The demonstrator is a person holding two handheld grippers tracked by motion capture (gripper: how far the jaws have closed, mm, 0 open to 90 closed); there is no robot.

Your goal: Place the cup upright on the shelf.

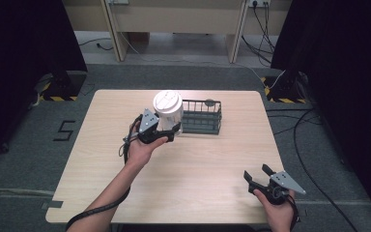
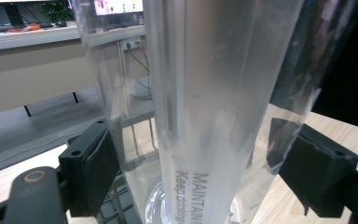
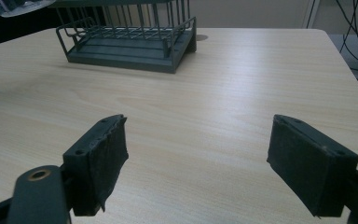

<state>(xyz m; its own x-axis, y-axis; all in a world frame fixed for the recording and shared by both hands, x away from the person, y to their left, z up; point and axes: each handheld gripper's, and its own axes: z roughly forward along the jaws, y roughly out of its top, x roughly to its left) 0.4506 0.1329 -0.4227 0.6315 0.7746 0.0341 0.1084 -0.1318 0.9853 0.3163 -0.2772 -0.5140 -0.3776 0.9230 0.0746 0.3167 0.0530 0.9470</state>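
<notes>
Gripping a clear plastic cup (image 1: 168, 112), left hand-held gripper (image 1: 166, 133); right hand-held gripper (image 1: 257, 175) wide, empty.

In the high view the desk (image 1: 207, 159) fills the middle of the frame. A wire basket (image 1: 202, 117) stands on it just above centre, toward the far edge. A lidded cup (image 1: 168, 112) sits just left of the basket, between the jaws of the left tool (image 1: 170, 131), which lies just below it. The right tool (image 1: 257, 175) is at the lower right, over the desk's near edge, well apart from the basket.
</notes>
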